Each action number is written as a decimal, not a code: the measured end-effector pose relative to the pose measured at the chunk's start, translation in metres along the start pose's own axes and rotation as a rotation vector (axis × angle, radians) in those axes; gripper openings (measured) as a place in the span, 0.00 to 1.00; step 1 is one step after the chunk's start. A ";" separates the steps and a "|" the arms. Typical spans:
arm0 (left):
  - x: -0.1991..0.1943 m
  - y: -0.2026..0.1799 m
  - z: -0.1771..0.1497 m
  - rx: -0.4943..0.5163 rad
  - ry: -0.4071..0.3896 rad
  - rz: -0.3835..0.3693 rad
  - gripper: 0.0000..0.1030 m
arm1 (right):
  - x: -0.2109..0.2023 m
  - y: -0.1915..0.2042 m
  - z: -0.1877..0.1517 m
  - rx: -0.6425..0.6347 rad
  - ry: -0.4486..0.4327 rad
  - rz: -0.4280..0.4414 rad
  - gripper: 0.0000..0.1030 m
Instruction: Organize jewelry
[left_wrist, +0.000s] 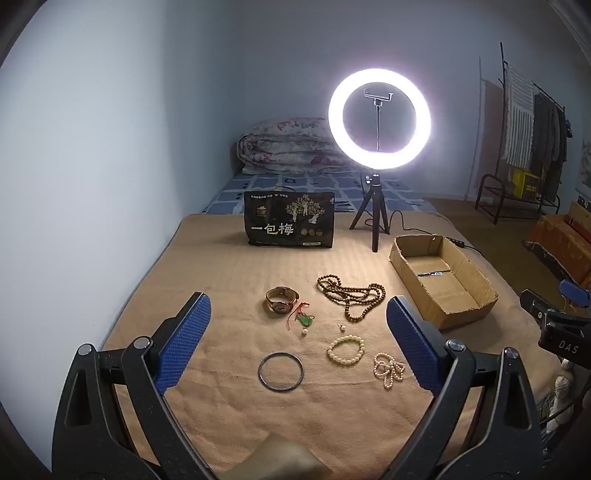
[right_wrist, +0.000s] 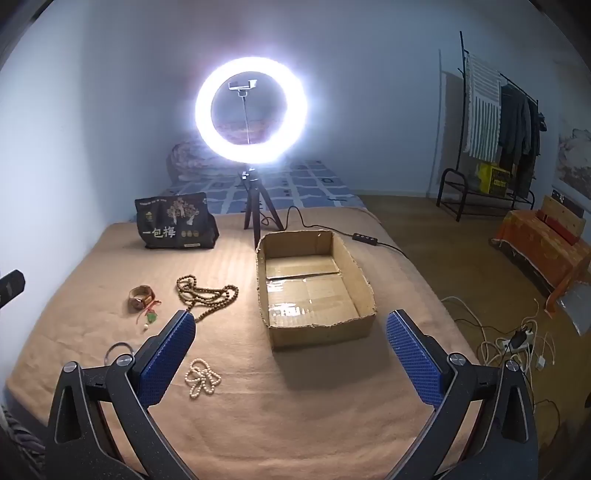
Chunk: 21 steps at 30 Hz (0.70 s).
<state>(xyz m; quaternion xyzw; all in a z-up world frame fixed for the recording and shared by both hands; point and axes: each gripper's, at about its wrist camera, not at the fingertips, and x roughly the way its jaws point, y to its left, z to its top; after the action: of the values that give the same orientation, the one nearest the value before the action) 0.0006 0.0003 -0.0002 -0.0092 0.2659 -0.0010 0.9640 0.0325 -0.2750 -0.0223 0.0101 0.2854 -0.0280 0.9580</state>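
- the left gripper and right gripper are both spread wide, holding nothing.
- jewelry lies loose on the tan blanket: watch, brown bead necklace, bangle.
- the cardboard box stands beside them.
- the black bag reads "一包梅".

From your right wrist cam, the metal bangle is half hidden behind the left jaw's blue pad, and the cream bead bracelet doesn't show there at all. The ring light glare washes out the folded quilt behind it. Small print on the black snack bag is too tiny to read. The blurred tan shape at the bed's near edge can't be ID'd.
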 end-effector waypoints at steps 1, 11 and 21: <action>0.000 0.000 0.000 0.000 -0.005 0.003 0.95 | 0.000 0.000 0.000 0.007 0.006 0.004 1.00; -0.003 0.001 0.001 0.006 -0.018 0.008 0.95 | -0.003 -0.002 -0.002 -0.003 -0.006 -0.011 1.00; -0.007 0.001 0.004 0.006 -0.021 0.006 0.95 | -0.001 0.000 0.000 -0.013 0.000 -0.012 1.00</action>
<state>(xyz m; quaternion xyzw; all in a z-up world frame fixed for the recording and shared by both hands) -0.0027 0.0014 0.0070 -0.0053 0.2559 0.0012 0.9667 0.0313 -0.2754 -0.0220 0.0022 0.2858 -0.0320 0.9577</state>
